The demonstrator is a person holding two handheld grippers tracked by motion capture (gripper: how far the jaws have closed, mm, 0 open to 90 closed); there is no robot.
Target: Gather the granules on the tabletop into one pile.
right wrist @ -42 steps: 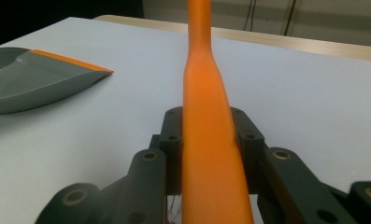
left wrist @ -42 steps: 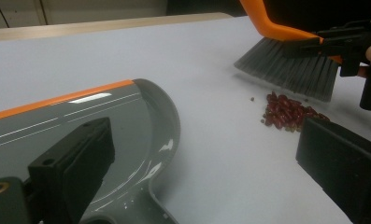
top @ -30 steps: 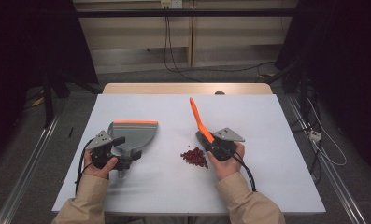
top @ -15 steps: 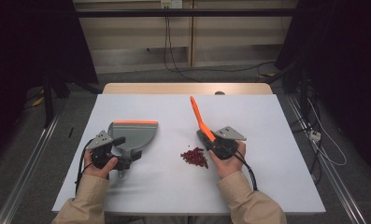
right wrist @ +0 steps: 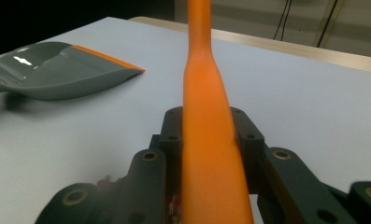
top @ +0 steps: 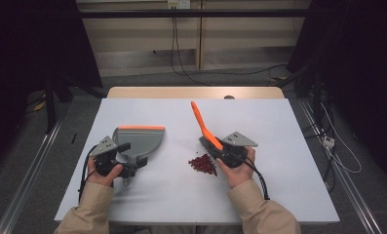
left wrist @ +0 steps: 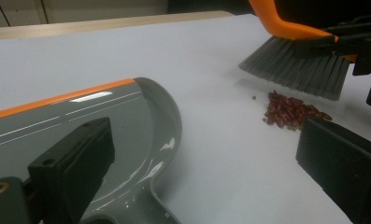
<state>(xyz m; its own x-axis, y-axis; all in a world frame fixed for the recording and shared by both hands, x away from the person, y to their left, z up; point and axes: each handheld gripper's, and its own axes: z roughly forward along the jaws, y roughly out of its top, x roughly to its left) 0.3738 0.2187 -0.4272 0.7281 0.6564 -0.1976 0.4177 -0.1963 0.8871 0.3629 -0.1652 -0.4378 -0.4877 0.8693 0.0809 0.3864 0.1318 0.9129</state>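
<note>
Right gripper (top: 219, 148) is clamped on the orange brush (top: 203, 126), whose grey bristles hang just above a small pile of red beans (top: 203, 164) on the white table (top: 279, 146). Left gripper (top: 127, 163), jaws apart, sits at the handle of the grey dustpan (top: 140, 140), which lies flat with nothing in it, well apart from the beans. Beyond the table are a wooden edge, cables and a dark floor.

We are probably looking at a lab or test room: a bare white table (top: 288, 146), dark curtains (top: 30, 44), cables (top: 181, 48) trailing down the wall, floor rails (top: 30, 180).
</note>
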